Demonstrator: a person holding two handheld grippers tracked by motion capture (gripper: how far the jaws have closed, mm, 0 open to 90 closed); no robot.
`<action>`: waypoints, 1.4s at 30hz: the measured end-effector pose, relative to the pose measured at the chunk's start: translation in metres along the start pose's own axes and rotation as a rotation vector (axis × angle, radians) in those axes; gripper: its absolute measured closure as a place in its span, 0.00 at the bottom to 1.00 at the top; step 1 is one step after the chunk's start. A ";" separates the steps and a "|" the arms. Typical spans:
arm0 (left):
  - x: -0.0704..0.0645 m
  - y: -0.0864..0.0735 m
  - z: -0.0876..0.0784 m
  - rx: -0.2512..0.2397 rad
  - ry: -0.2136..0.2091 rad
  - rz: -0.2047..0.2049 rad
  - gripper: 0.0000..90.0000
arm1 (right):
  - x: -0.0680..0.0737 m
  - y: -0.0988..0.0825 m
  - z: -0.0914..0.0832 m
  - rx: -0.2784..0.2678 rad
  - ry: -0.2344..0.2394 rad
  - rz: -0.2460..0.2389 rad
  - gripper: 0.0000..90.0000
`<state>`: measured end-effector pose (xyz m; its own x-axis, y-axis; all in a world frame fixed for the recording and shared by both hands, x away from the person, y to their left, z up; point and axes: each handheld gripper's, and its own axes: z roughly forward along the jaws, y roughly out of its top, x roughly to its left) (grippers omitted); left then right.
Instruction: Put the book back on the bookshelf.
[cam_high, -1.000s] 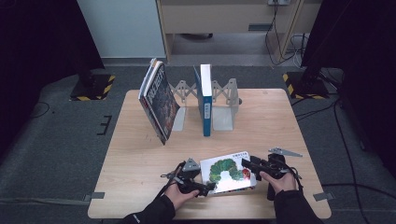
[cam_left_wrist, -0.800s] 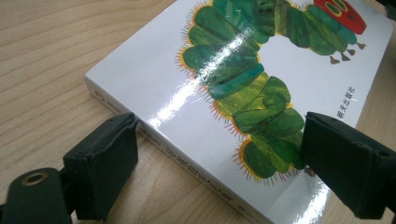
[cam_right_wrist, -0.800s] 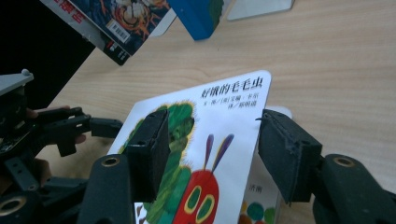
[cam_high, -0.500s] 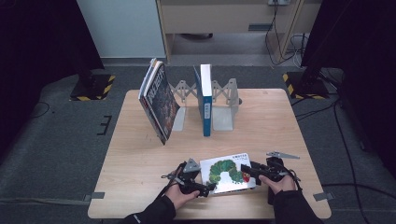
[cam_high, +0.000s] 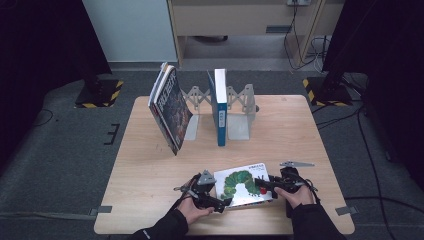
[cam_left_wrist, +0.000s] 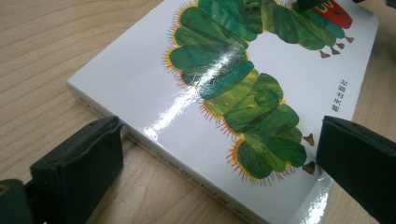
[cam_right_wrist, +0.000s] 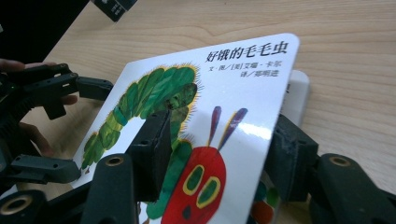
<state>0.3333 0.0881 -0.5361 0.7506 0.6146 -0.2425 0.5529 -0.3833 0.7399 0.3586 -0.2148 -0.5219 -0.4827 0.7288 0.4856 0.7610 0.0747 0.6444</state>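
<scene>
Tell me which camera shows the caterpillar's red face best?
The right gripper view: the red face with its yellow-green eyes sits big and close, beside the right claw on the book's cover. The left gripper view cuts it off at the top edge. The high view shows a tiny red spot.

The right gripper (cam_right_wrist: 215, 154) is covering part of the caterpillar book (cam_right_wrist: 187, 140), whose lower end is running off the frame. The spine lettering (cam_left_wrist: 187, 175) beside the left gripper's pad (cam_left_wrist: 79, 172) is blurring beyond reading.

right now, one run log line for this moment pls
left claw: open, jaws just opening, astride caterpillar book corner | right claw: shut on cover | book flat on table
</scene>
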 end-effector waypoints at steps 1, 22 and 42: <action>0.000 0.000 0.000 0.001 0.004 0.001 0.00 | 0.000 0.001 0.002 0.013 -0.007 -0.014 0.49; 0.009 0.003 -0.008 -0.006 0.010 -0.075 0.18 | 0.001 0.011 -0.009 -0.052 0.025 -0.018 0.73; 0.017 0.006 -0.017 -0.043 -0.013 -0.143 0.21 | 0.015 0.022 -0.024 -0.196 0.174 -0.009 0.91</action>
<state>0.3437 0.1081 -0.5250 0.6702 0.6516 -0.3554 0.6389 -0.2627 0.7231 0.3572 -0.2185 -0.4862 -0.5696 0.5995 0.5623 0.6658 -0.0646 0.7433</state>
